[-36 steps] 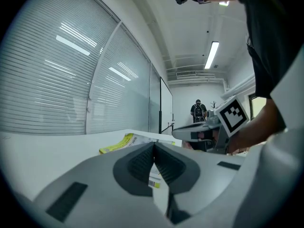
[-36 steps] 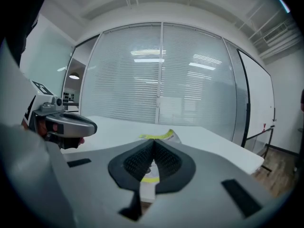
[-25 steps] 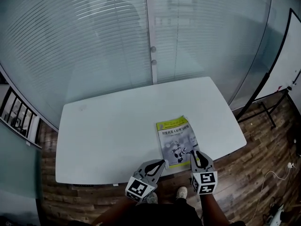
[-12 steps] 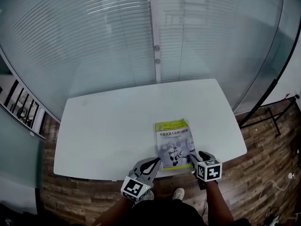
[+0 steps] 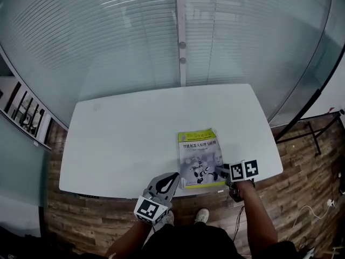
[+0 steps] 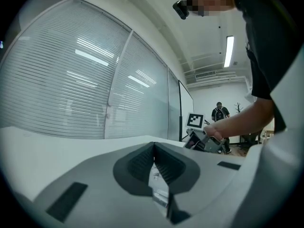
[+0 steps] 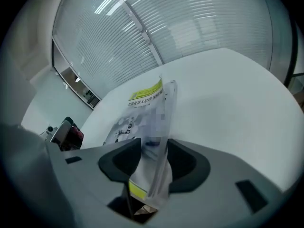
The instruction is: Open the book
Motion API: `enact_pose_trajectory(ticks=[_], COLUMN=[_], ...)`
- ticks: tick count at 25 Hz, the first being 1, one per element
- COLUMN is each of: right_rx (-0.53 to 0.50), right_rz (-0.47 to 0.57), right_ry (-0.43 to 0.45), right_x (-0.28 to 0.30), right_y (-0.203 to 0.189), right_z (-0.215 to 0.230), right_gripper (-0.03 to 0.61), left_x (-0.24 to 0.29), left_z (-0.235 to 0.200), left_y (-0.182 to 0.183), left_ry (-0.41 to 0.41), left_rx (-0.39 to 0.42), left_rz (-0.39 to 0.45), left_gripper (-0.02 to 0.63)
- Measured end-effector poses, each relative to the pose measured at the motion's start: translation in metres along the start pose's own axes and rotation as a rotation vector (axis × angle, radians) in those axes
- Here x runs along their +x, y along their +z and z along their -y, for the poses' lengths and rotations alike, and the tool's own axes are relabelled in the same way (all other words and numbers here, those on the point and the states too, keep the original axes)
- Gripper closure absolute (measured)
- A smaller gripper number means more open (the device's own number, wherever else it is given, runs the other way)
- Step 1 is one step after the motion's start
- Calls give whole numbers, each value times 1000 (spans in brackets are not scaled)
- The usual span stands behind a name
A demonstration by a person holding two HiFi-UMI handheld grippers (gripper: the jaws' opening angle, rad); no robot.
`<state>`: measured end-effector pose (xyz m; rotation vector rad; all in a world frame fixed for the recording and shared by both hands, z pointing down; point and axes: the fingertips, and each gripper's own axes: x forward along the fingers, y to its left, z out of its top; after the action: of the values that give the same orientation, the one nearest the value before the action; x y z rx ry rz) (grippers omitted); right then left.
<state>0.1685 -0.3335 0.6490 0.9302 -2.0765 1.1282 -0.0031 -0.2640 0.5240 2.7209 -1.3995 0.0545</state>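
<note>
A closed book [image 5: 199, 154] with a yellow-green and grey cover lies near the front right of the white table [image 5: 129, 134]. My right gripper [image 5: 221, 172] tilts down at the book's near right corner. In the right gripper view the book [image 7: 142, 99] runs edge-on between the wide jaws of the right gripper [image 7: 154, 152]. They are closing, and gaps still show beside the pads. My left gripper [image 5: 174, 176] hovers level at the table's front edge, left of the book, with its tips together and holding nothing. The left gripper [image 6: 154, 147] looks across the table at the right gripper [image 6: 205, 141].
A glass wall with blinds [image 5: 178, 36] stands behind the table. Wooden floor [image 5: 302, 166] surrounds it, and a black stand [image 5: 302, 112] leans at the right. A person [image 6: 219, 114] stands far off in the left gripper view.
My right gripper has sunk and tipped downward onto the book's near right corner, with its jaws spread wider. The left gripper has stayed at the table's front edge.
</note>
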Motion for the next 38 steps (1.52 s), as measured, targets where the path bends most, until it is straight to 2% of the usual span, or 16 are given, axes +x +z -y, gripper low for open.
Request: enact_pose_trajectory(ticks=[3, 7, 12, 17, 22, 30, 38], right_rx=[-1, 8, 24, 35, -10, -66, -114], right_rz=[-39, -39, 2, 73, 124, 188, 276], right_ry=[-18, -30, -17, -47, -95, -89, -55], right_x=[5, 10, 10, 6, 1, -7, -16], right_y=[-2, -3, 0, 0, 2, 6, 12], right_z=[4, 6, 8, 8, 7, 1, -5], right_gripper=[402, 408, 420, 446, 468, 497, 517], left_x=[-1, -6, -11, -13, -15, -15, -7], left_z=[0, -6, -11, -11, -17, -5, 9], left_y=[-6, -13, -21, -24, -23, -30, -30], left_ry=[3, 17, 36, 39, 58, 99, 182], left_rx=[-19, -32, -56, -58, -45, -65, -43], left_rz=[-15, -36, -63, -86, -83, -113, -95], left_gripper=[598, 598, 598, 598, 598, 598, 598])
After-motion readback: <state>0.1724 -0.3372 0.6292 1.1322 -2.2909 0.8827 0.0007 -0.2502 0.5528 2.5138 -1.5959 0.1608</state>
